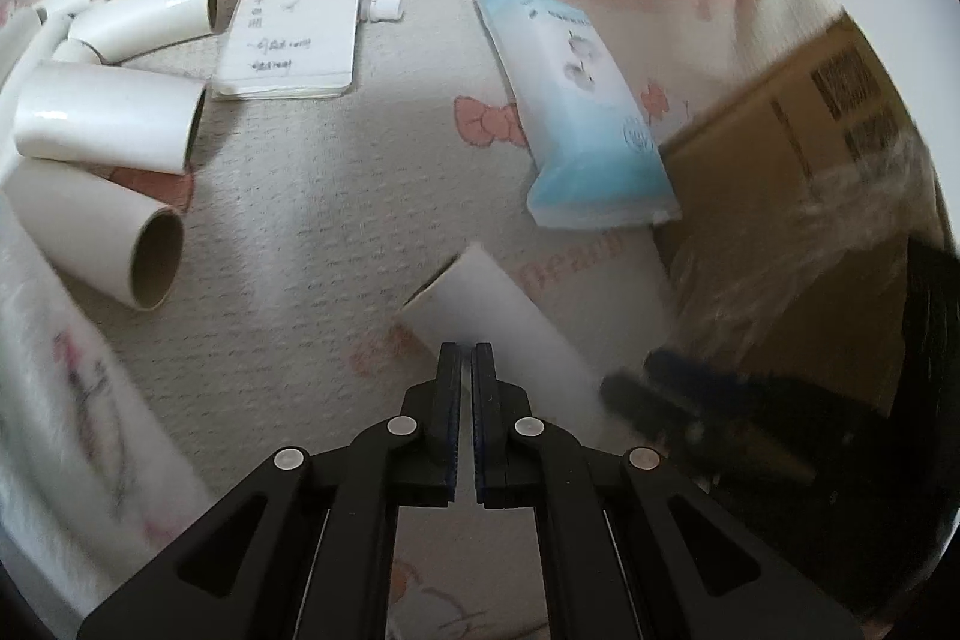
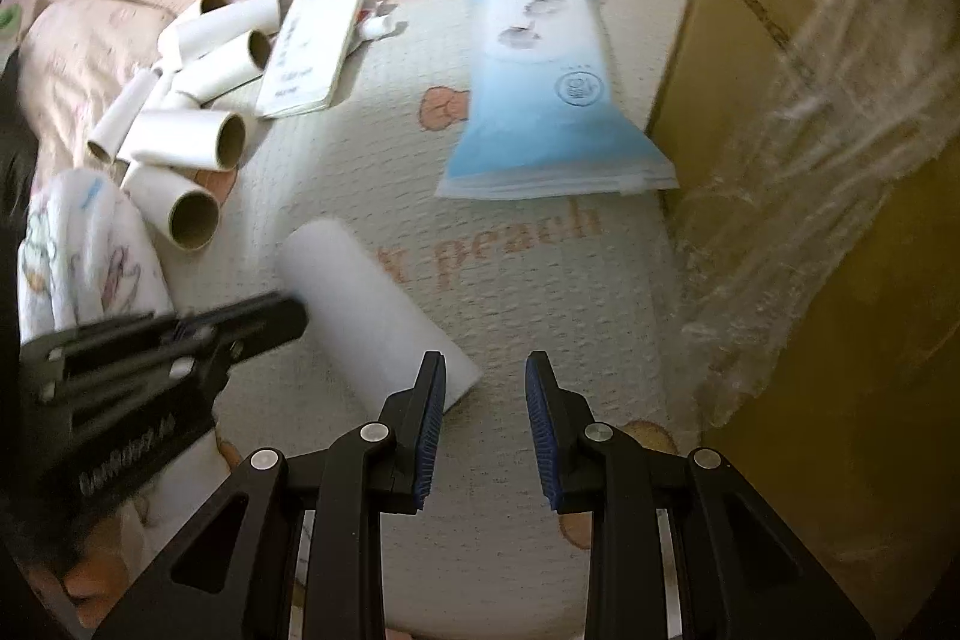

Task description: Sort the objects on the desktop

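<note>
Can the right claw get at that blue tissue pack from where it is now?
Probably yes. The right claw is open and empty, and the mat between it and the blue tissue pack looks bare. The cardboard box flanks the pack's right edge, so approach from the left.

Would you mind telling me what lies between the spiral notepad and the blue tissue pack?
Between the notepad and the tissue pack lies a small white capped item beside the notepad, then bare mat; the left wrist view shows it best.

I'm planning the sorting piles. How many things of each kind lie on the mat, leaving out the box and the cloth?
Cardboard tubes in the pile: at least 7, overlapping
Lone white roll: 1
Notepad: 1
Blue pack: 1
Small white capped item: 1
Total: at least 11
</note>
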